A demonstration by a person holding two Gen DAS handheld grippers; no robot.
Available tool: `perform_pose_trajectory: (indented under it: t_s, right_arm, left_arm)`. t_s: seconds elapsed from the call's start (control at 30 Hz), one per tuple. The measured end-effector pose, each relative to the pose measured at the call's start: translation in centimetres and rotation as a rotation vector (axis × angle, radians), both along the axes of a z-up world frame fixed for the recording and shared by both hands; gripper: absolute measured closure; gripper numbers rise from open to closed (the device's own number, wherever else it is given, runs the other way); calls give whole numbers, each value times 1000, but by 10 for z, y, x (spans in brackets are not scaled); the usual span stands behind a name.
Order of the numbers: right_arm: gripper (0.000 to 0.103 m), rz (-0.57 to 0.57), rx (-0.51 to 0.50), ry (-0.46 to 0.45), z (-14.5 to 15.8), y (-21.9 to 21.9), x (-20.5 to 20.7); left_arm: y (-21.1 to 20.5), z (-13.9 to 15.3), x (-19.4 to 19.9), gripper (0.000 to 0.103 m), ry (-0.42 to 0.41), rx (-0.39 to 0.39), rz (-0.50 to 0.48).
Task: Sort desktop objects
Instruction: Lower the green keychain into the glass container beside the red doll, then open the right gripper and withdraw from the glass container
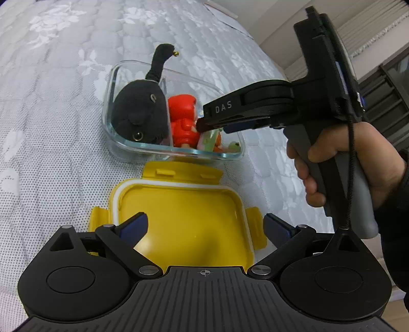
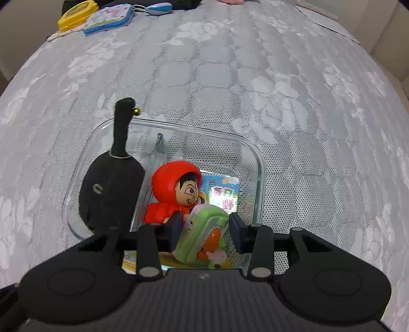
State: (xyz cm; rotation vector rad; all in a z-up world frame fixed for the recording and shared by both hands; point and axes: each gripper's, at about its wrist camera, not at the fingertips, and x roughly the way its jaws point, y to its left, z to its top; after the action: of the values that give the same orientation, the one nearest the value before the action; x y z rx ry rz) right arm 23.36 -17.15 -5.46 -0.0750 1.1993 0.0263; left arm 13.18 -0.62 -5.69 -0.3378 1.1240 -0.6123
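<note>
A clear glass container [image 2: 260, 163] sits on the quilted cover. Inside it are a black plush [image 2: 110, 189], a red-hooded figure [image 2: 173, 184] and a colourful booklet [image 2: 225, 194]. My right gripper [image 2: 205, 228] points down into the container's near right part. Its pads press on both sides of a tilted green toy [image 2: 202, 229]. In the left wrist view the right gripper [image 1: 202, 125] reaches in beside the red figure [image 1: 182, 117], over the green toy [image 1: 208, 141]. My left gripper [image 1: 205, 227] hangs open over the yellow lid [image 1: 184, 212], which lies inside-up just in front of the container [image 1: 112, 84].
A person's hand [image 1: 332, 163] grips the right gripper's handle at the right. At the far left edge of the cover lie a yellow case [image 2: 76, 14], a blue-edged pad [image 2: 110, 18] and a blue-white object [image 2: 158, 7]. The grey quilted cover [image 2: 230, 76] spreads beyond the container.
</note>
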Motion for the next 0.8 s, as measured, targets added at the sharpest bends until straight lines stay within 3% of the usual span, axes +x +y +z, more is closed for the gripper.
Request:
perform_pose_trajectory:
  t_s: [0.13, 0.37, 0.5, 0.63, 0.8]
  right_arm:
    - [61, -24, 15, 55, 0, -4, 1]
    - [61, 8, -28, 50, 14, 8, 0]
    - [57, 64, -22, -122, 54, 26, 1]
    - [55, 186, -78, -290, 85, 55, 3]
    - [53, 256, -59, -150, 54, 79, 10]
  left_arm:
    - [6, 0, -3, 3, 29, -8, 6]
    - [7, -4, -3, 3, 47, 7, -9]
    - [9, -6, -4, 2, 53, 6, -3]
    - [11, -11, -1, 2, 73, 14, 11]
    - [11, -14, -1, 2, 84, 20, 15]
